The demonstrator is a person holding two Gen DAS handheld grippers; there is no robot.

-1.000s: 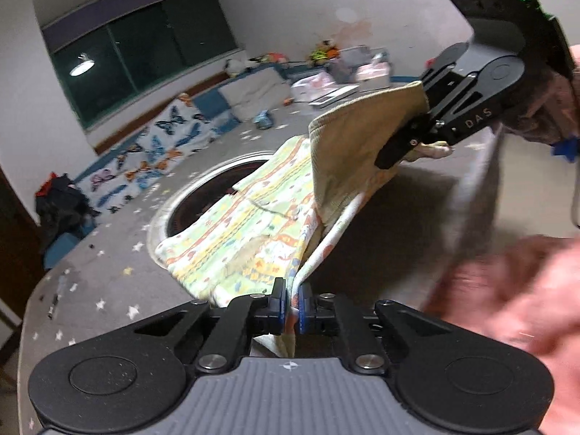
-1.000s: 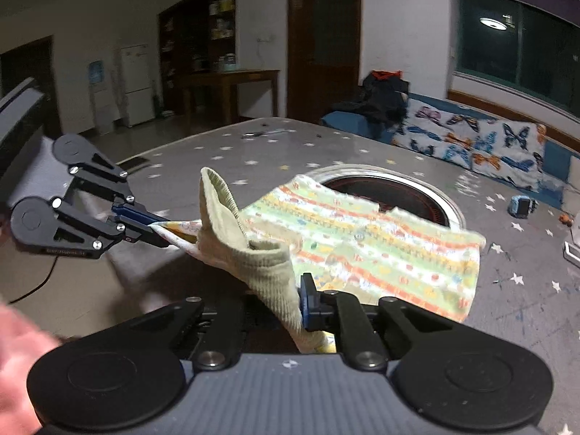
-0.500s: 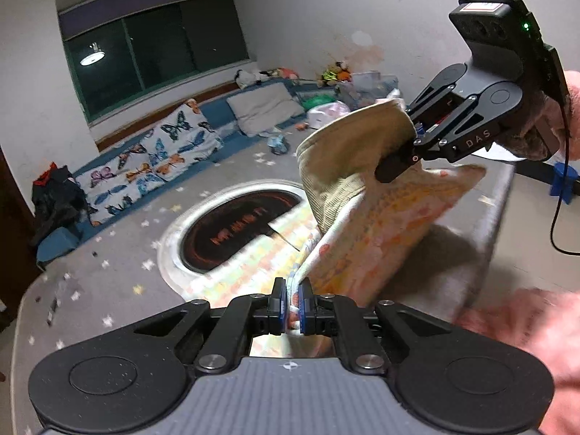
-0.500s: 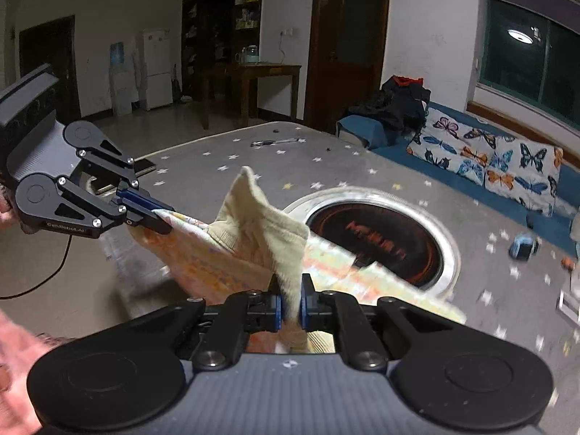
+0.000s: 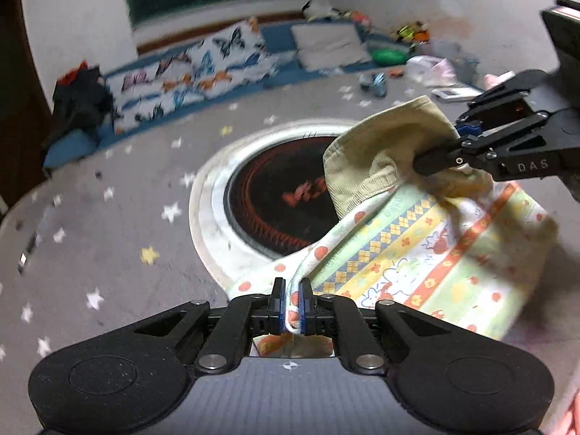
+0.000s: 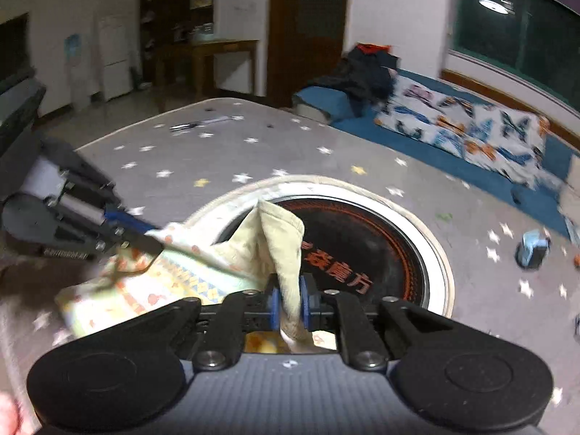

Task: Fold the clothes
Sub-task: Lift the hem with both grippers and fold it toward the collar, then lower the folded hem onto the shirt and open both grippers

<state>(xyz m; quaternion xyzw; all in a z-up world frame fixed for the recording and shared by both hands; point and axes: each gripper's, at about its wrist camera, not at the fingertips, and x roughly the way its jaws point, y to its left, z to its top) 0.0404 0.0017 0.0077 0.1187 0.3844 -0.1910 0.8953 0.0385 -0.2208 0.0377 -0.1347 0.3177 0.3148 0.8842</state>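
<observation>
The left tongs (image 5: 290, 306) pinch a white hem of the patterned garment (image 5: 435, 253) at the bottom centre of the left wrist view. The right tongs (image 6: 290, 306) have the beige ribbed cuff (image 6: 279, 239) between their pads — their jaws are opening, cloth still in the gap. The garment lies bunched at the right of the left view, on the grey star-printed table (image 5: 127, 217), partly over the round black inset (image 5: 275, 195). In the upper part of that frame — a butterfly-print cushion (image 5: 188, 72) on a blue bench.
</observation>
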